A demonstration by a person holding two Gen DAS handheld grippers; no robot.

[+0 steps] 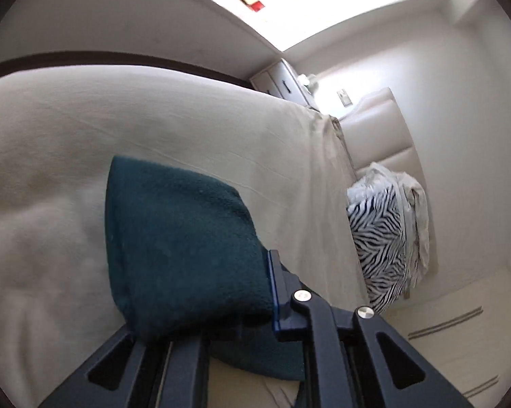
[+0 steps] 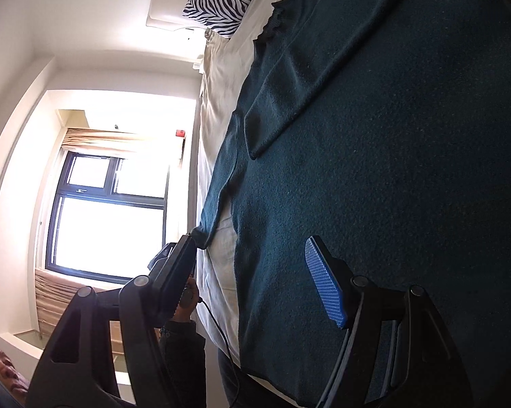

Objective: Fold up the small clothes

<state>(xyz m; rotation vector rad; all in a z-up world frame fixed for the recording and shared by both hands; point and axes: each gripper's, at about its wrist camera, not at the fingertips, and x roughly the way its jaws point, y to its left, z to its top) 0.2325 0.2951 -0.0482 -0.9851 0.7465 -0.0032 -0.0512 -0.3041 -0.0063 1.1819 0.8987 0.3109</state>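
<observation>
Cream bed sheet (image 1: 153,108), smooth with faint creases, covering the mattress. Zebra-striped pillow (image 1: 379,238) at the head of the bed, beside crumpled white bedding (image 1: 415,204). Padded cream headboard (image 1: 384,129) against the wall. White drawer unit (image 1: 282,81) with dark handles in the far corner. Dark-framed window (image 2: 109,210), strongly backlit, with a beige blind (image 2: 119,137) gathered along 1 edge. Small red box (image 2: 180,133) mounted on the wall near the window.
</observation>
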